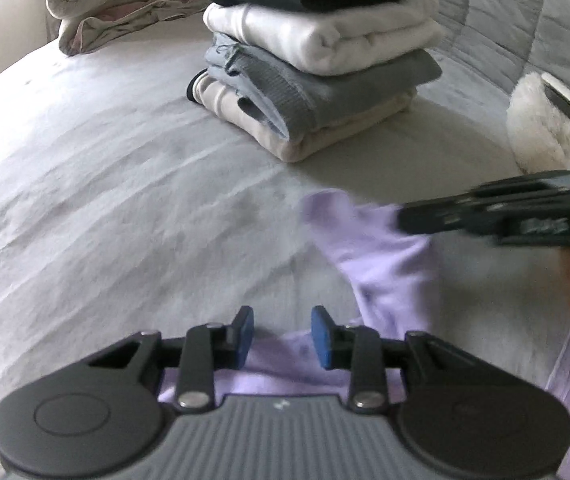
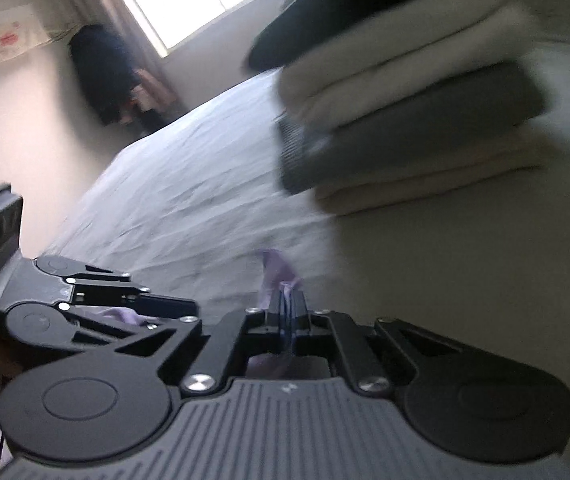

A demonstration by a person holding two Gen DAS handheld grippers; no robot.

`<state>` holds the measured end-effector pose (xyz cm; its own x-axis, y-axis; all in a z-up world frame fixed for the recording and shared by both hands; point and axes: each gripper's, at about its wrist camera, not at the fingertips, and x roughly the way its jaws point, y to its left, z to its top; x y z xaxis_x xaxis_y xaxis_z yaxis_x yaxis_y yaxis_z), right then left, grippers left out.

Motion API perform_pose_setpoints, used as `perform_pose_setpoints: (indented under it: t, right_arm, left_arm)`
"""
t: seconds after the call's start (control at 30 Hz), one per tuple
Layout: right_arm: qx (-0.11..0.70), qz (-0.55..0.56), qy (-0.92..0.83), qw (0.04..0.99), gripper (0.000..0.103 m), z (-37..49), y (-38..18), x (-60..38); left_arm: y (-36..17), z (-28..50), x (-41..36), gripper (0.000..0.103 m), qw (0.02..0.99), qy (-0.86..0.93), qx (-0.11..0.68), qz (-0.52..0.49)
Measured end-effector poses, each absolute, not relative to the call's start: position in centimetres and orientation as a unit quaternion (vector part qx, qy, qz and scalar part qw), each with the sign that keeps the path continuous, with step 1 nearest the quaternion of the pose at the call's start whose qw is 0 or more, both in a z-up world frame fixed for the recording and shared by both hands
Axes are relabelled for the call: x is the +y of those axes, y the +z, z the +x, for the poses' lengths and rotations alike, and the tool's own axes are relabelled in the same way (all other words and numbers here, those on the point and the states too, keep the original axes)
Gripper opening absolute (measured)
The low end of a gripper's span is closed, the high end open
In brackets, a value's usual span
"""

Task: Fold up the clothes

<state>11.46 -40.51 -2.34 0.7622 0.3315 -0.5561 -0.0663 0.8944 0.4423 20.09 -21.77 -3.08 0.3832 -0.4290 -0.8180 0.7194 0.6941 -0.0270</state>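
Note:
A lilac garment [image 1: 385, 264] lies on the white bed sheet [image 1: 105, 200] in the left wrist view. My left gripper [image 1: 283, 336] is open, its blue pads just above the garment's near part. My right gripper [image 1: 409, 220] comes in from the right, shut on a fold of the lilac garment and holding it up off the sheet. In the right wrist view its jaws [image 2: 289, 312] are pressed together with lilac cloth [image 2: 279, 270] sticking out between them. The left gripper [image 2: 181, 308] shows at the left there.
A stack of folded clothes [image 1: 317, 60], black on top, then white, grey and beige, stands on the bed behind; it also fills the upper right of the right wrist view [image 2: 405, 100]. A folded duvet [image 1: 125, 0] lies far left, a fluffy white item [image 1: 541, 128] at right.

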Motion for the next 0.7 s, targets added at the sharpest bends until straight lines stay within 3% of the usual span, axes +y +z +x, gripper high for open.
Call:
perform_pose_setpoints:
  t: [0.37,0.6,0.67,0.7]
  right_arm:
    - [0.357,0.052,0.063,0.930,0.003,7.4,-1.7,-41.9]
    - [0.357,0.044,0.067,0.931,0.004,7.0,-1.9,-42.2]
    - [0.357,0.043,0.067,0.931,0.004,6.8,-1.9,-42.2]
    - [0.358,0.043,0.067,0.930,0.004,6.8,-1.9,-42.2]
  left_arm:
    - [-3.4,21.7,-25.4,0.032,0.804,-0.384,0.444,0.094]
    - [-3.8,21.8,-29.4,0.036,0.786,-0.415,0.451,0.081]
    - [-4.2,21.5,-30.7,0.035,0.782,-0.418,0.453,0.093]
    - [-4.3,21.3,-31.3,0.028,0.784,-0.415,0.452,0.101]
